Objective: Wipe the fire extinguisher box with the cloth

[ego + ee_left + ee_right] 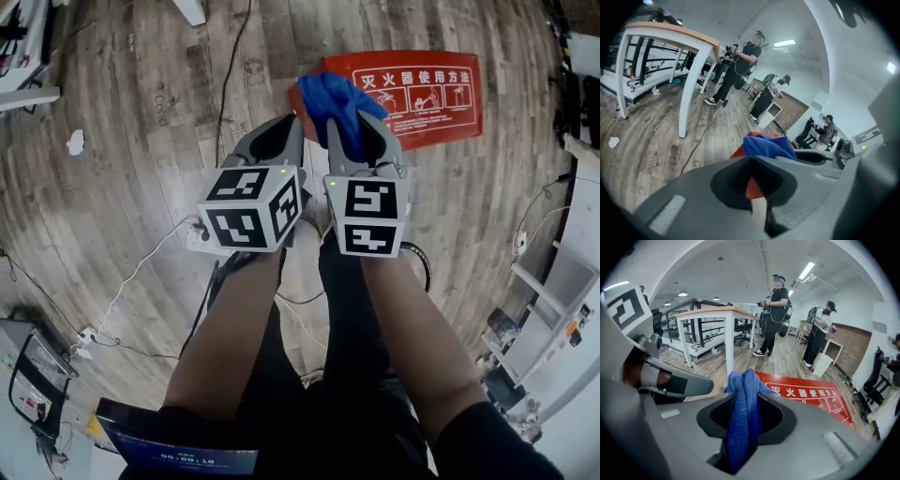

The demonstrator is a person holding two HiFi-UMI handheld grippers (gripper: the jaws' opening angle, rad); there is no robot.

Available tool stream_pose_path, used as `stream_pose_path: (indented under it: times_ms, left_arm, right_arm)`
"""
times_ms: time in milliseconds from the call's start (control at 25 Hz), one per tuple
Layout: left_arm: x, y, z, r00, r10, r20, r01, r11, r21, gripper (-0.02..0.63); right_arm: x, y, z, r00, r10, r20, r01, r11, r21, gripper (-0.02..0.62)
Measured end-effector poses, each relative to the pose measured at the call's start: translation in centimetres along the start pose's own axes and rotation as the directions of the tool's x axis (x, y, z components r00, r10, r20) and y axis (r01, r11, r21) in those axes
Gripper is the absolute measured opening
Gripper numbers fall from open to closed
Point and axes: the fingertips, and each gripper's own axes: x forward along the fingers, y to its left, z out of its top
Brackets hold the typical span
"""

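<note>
With my right gripper (360, 139) clamped on the cloth (330, 97) and my left gripper (281, 136) closed empty, the fire extinguisher box (427, 94) lies on the floor (131, 103) ahead, and I fear wiping drag could tug the bunched cloth free.

Left gripper (751, 161), jaws together, holds nothing (blue cloth (768, 146) and red box (739, 151) beyond).

From the head, steeply down onto the left tongs (292, 124) and right tongs (354, 131) above the floor (141, 112). From each tongs, close along its jaws, low, facing outward. Shared in all three: red box (417, 94), blue cloth (333, 98).
</note>
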Motion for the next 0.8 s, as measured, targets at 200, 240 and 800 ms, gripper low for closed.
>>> stream_pose_path:
  times_ms: [200,240,800]
  left_arm:
    - [1.5,-4.8,-0.8,0.999,-0.015,-0.045,0.018,0.998,0.058,0.0]
    - [1.9,-5.9,-1.0,0.999,-0.015,-0.05,0.018,0.998,0.067,0.0]
    - [5.0,-23.6,0.7,1.0,0.009,-0.005,-0.008,0.987,0.158,0.0]
  right_arm:
    - [-1.9,-5.0,-2.8,1.0,-0.026,-0.017,0.028,0.996,0.087,0.13]
    - [-2.3,-6.4,-3.6,0.999,-0.031,-0.025,0.034,0.994,0.103,0.13]
    - [-10.6,-23.0,-5.1,0.992,0.064,0.108,-0.091,0.96,0.265,0.127]
